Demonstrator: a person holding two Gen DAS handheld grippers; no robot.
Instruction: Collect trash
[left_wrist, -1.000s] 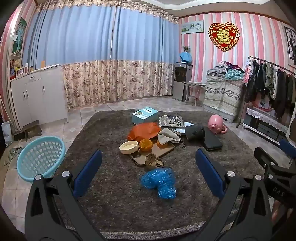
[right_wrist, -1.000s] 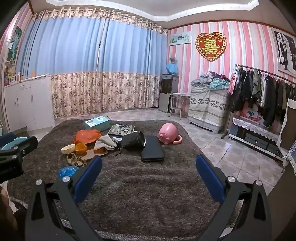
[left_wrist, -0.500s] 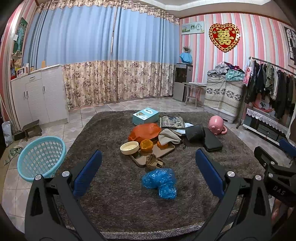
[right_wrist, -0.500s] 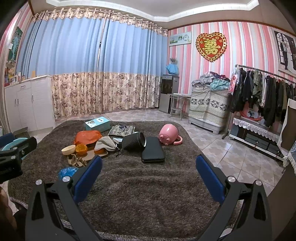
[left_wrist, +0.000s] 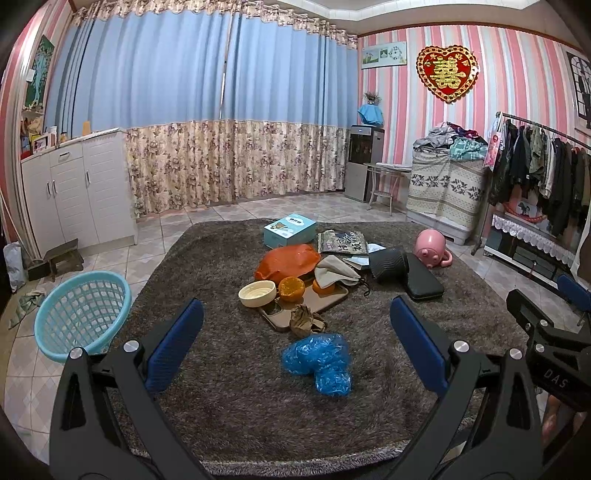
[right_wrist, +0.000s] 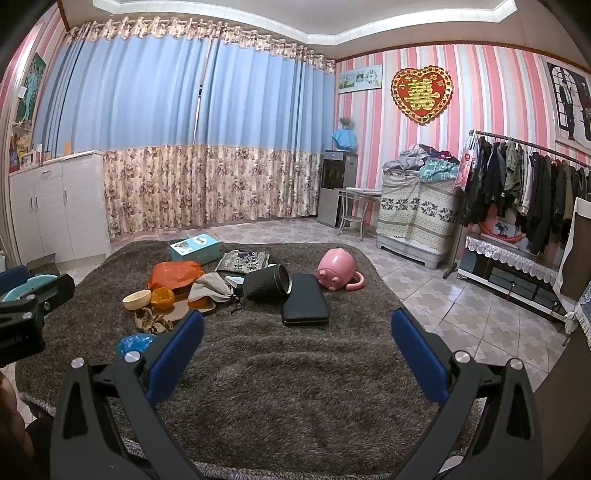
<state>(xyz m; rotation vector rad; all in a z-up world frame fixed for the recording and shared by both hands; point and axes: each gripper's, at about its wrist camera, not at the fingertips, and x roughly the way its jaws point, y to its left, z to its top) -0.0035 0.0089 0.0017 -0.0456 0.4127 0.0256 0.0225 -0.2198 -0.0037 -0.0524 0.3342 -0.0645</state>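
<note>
A brown shag rug (left_wrist: 229, 398) lies on a tiled floor (left_wrist: 110, 266). Near the rug's centre sits a cluster: a blue plastic wad (left_wrist: 319, 362) at 6 o'clock, a crumpled brown scrap (left_wrist: 304, 320) just beyond it, a cream bowl (left_wrist: 257, 292) at 9, an orange bag (left_wrist: 288, 261) and a teal box (left_wrist: 290, 229) at 12, a black case (left_wrist: 423, 281) at 3, a pink pot (left_wrist: 430, 248) at 2. A basket (left_wrist: 83, 314) rests on the tiles at the rug's left edge.
</note>
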